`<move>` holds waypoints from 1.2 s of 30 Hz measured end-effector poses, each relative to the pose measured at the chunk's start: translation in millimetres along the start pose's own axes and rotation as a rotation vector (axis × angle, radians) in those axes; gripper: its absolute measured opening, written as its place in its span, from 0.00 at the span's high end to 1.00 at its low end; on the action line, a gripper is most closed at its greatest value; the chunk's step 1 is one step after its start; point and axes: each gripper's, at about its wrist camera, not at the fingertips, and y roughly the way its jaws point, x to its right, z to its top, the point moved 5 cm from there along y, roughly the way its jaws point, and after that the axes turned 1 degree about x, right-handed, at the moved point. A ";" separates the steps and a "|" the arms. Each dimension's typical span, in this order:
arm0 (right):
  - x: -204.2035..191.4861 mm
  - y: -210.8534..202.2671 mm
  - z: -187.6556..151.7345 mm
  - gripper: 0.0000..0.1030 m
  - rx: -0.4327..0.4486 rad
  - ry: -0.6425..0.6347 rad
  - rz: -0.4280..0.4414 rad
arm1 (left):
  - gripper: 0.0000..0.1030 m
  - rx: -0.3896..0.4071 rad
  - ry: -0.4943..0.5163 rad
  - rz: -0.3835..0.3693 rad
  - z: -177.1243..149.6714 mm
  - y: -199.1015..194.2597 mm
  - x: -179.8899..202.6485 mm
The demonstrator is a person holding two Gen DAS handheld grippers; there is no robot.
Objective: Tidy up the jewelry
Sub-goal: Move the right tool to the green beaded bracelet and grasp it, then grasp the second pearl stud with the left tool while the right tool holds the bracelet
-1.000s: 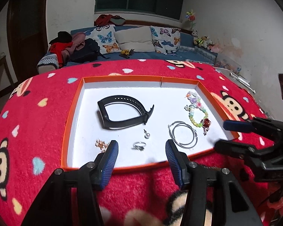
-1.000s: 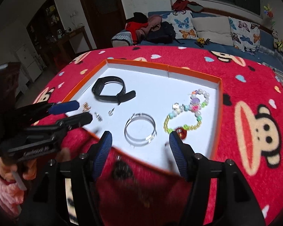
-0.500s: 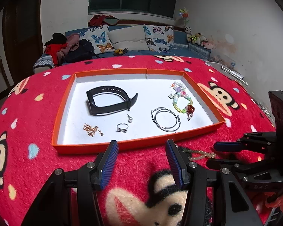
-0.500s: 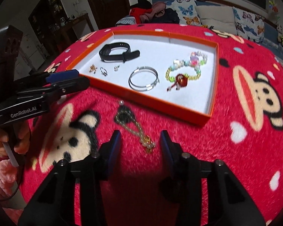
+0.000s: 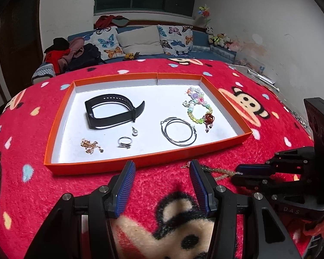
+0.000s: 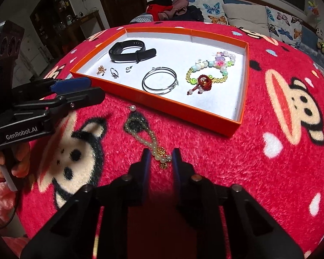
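A pale-bead bracelet with a gold charm (image 6: pixel 150 141) lies on the red blanket in front of the orange tray (image 6: pixel 179 105); it also shows in the left wrist view (image 5: pixel 221 171). My right gripper (image 6: pixel 159 157) is low, its narrowed fingers on either side of the charm end, not closed on it. My left gripper (image 5: pixel 161 172) is open and empty in front of the tray (image 5: pixel 92 164). The tray holds a black band (image 5: pixel 112 112), hoop earrings (image 5: pixel 179 132), a colourful bead bracelet (image 5: pixel 197 108), a ring (image 5: pixel 124 141), a pearl stud (image 5: pixel 135 132) and a gold chain (image 5: pixel 90 145).
A red cartoon-monkey blanket (image 5: pixel 244 103) covers the round table. A sofa with butterfly cushions (image 5: pixel 138 41) stands behind it. A single pearl (image 6: pixel 133 108) lies on the blanket near the tray's front wall.
Both grippers drew back from over the tray to the blanket in front of it. My right gripper narrowed and came down around the pale bracelet's charm end.
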 end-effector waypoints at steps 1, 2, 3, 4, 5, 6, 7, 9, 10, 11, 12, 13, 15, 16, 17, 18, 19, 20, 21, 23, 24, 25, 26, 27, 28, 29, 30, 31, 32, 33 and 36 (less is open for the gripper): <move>0.8 -1.1 -1.0 0.90 -0.001 -0.001 -0.001 | 0.46 -0.002 0.004 -0.006 0.0 0.6 1.6; 1.1 -2.5 -2.0 0.90 0.000 -0.001 -0.003 | 0.46 -0.003 0.006 -0.010 0.1 1.2 2.4; 2.0 -3.8 -3.1 0.90 0.002 0.000 -0.004 | 0.46 -0.004 0.007 -0.016 0.2 2.0 3.8; 2.4 -5.4 -4.0 0.91 0.004 0.001 -0.004 | 0.46 -0.006 0.009 -0.020 0.1 2.8 5.1; 2.7 -6.8 -4.8 0.91 0.008 0.001 -0.005 | 0.46 -0.009 0.011 -0.025 0.0 4.2 6.8; 3.8 -9.4 -6.7 0.91 0.010 0.001 -0.006 | 0.47 -0.010 0.012 -0.027 -0.2 5.2 8.0; 4.8 -11.3 -8.0 0.91 0.011 0.004 -0.006 | 0.47 -0.011 0.016 -0.034 -0.5 6.2 10.1; 7.3 -13.8 -9.6 0.92 0.011 0.009 -0.010 | 0.48 -0.012 0.027 -0.040 -1.0 8.4 14.7; 9.5 -15.6 -11.0 0.92 0.012 0.013 -0.013 | 0.49 -0.012 0.035 -0.042 -1.2 9.4 17.1; 11.4 -17.1 -12.2 0.92 0.014 0.019 -0.014 | 0.50 -0.012 0.044 -0.045 -1.6 10.3 19.6; 14.2 -19.3 -14.0 0.92 0.016 0.028 -0.014 | 0.50 -0.012 0.052 -0.048 -1.9 11.7 22.2; 15.7 -19.4 -14.7 0.92 0.015 0.032 -0.015 | 0.51 -0.012 0.058 -0.051 -2.1 13.0 23.9; 18.6 -19.6 -16.8 0.92 0.012 0.041 -0.017 | 0.54 -0.016 0.069 -0.056 -2.2 17.1 28.0; 19.8 -19.5 -17.8 0.92 0.012 0.046 -0.015 | 0.55 -0.020 0.072 -0.058 -2.1 19.7 29.5; 20.2 -18.9 -17.9 0.92 0.011 0.049 -0.013 | 0.55 -0.021 0.074 -0.058 -2.2 21.2 30.3; 20.7 -18.6 -17.8 0.92 0.012 0.053 -0.011 | 0.56 -0.022 0.078 -0.059 -2.1 23.4 31.4; 20.8 -18.4 -17.7 0.92 0.013 0.055 -0.009 | 0.58 -0.024 0.083 -0.059 -2.0 25.6 32.3; 20.8 -18.3 -17.5 0.92 0.015 0.056 -0.007 | 0.58 -0.028 0.091 -0.059 -2.0 29.0 33.9; 20.8 -18.1 -17.3 0.92 0.016 0.057 -0.005 | 0.61 -0.030 0.096 -0.058 -2.1 31.2 34.5; 20.6 -17.1 -16.3 0.92 0.018 0.060 0.000 | 0.66 -0.043 0.101 -0.060 -2.9 37.1 35.2; 20.7 -16.8 -16.1 0.92 0.019 0.061 0.002 | 0.67 -0.049 0.100 -0.062 -3.1 39.3 35.0; 20.8 -16.5 -15.9 0.92 0.019 0.062 0.004 | 0.69 -0.052 0.098 -0.063 -2.9 41.2 34.7; 21.0 -16.5 -16.1 0.92 0.020 0.064 0.006 | 0.70 -0.052 0.097 -0.066 -2.7 42.2 34.5; 21.5 -16.1 -16.1 0.92 0.020 0.066 0.008 | 0.71 -0.052 0.095 -0.070 -2.0 42.9 34.0; 21.8 -15.7 -16.0 0.92 0.020 0.068 0.010 | 0.71 -0.053 0.094 -0.071 -3.0 43.7 34.4; 22.0 -15.5 -16.1 0.92 0.020 0.070 0.012 | 0.71 -0.054 0.092 -0.075 -2.9 45.5 34.2; 22.3 -15.4 -16.2 0.92 0.021 0.073 0.014 | 0.72 -0.055 0.093 -0.077 -2.9 46.2 34.5; 22.3 -15.2 -16.2 0.92 0.022 0.075 0.016 | 0.72 -0.057 0.097 -0.079 -3.0 47.6 35.4; 22.4 -15.1 -16.2 0.92 0.023 0.077 0.018 | 0.72 -0.058 0.101 -0.082 -2.7 47.4 36.5; 22.5 -15.1 -16.3 0.91 0.024 0.078 0.021 | 0.73 -0.060 0.106 -0.084 -2.7 47.8 37.5; 22.9 -15.5 -17.0 0.91 0.024 0.080 0.024 | 0.76 -0.063 0.117 -0.101 -2.9 48.3 42.2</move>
